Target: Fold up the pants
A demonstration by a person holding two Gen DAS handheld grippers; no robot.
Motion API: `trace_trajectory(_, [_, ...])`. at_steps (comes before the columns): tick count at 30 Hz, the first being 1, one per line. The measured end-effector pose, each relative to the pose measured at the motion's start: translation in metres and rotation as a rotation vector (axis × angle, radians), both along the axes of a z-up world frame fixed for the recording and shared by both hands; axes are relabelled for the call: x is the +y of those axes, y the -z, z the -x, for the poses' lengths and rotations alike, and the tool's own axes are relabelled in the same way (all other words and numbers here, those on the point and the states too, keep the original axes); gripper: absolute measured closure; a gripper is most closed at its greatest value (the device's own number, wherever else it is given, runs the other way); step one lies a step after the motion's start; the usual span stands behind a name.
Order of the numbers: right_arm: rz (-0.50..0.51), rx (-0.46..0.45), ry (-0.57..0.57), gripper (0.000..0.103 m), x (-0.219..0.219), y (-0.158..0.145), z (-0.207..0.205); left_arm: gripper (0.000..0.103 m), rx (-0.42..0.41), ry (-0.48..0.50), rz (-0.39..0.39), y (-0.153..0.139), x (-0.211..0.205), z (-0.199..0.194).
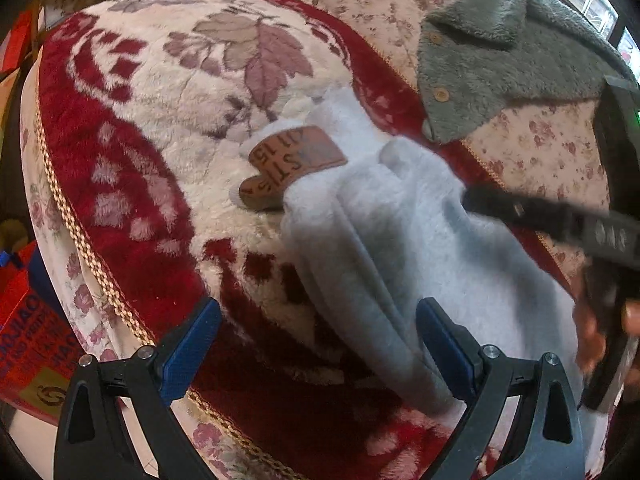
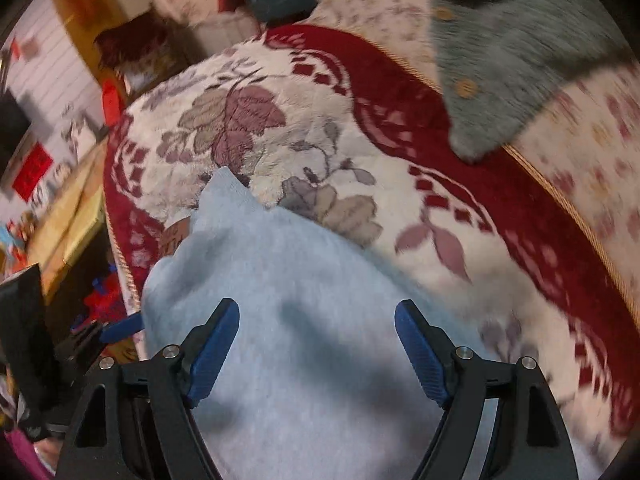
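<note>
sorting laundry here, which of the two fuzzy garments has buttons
The grey-green fleece top, lying away from both claws: round buttons show along its edge. The pale blue pants carry only a brown patch.

1. One pair of pale blue pants (image 1: 404,240) lies bunched on the blanket, bearing one brown patch (image 1: 294,168).
2. One red-and-cream floral blanket (image 1: 160,92).
3. One grey fleece garment (image 1: 500,68) near the blanket's far right edge, with two buttons visible.
4. Two grippers: left gripper (image 1: 318,350), right gripper (image 2: 318,354).
</note>
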State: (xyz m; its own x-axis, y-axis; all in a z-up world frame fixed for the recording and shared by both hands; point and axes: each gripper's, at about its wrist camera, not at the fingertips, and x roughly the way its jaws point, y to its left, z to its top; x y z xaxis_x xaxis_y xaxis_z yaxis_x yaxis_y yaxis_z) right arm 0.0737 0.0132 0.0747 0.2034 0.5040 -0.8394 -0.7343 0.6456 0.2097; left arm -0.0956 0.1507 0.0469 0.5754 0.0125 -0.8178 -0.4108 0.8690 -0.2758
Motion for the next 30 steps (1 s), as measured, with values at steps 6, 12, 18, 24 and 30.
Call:
trace_trajectory(6, [0.041,-0.008,-0.135,0.018,0.04,0.015,-0.015,0.005,0.021,-0.001,0.043,0.008,0.008,-0.003])
trace_trajectory(12, [0.097,0.052,-0.256,0.011,0.069,0.04,-0.03,0.003,0.054,-0.017,0.062,0.018,0.011,-0.012])
trace_trajectory(18, [0.093,0.116,-0.325,0.01,0.077,0.053,-0.042,0.0,0.071,-0.055,0.037,0.019,0.006,-0.024])
trace_trajectory(24, [0.067,0.078,-0.405,0.035,0.081,0.052,-0.028,0.018,0.043,-0.068,0.045,0.016,0.004,-0.027])
trace_trajectory(30, [0.051,-0.014,-0.42,0.066,0.067,0.024,-0.016,0.082,-0.076,0.024,0.064,-0.003,-0.011,-0.032])
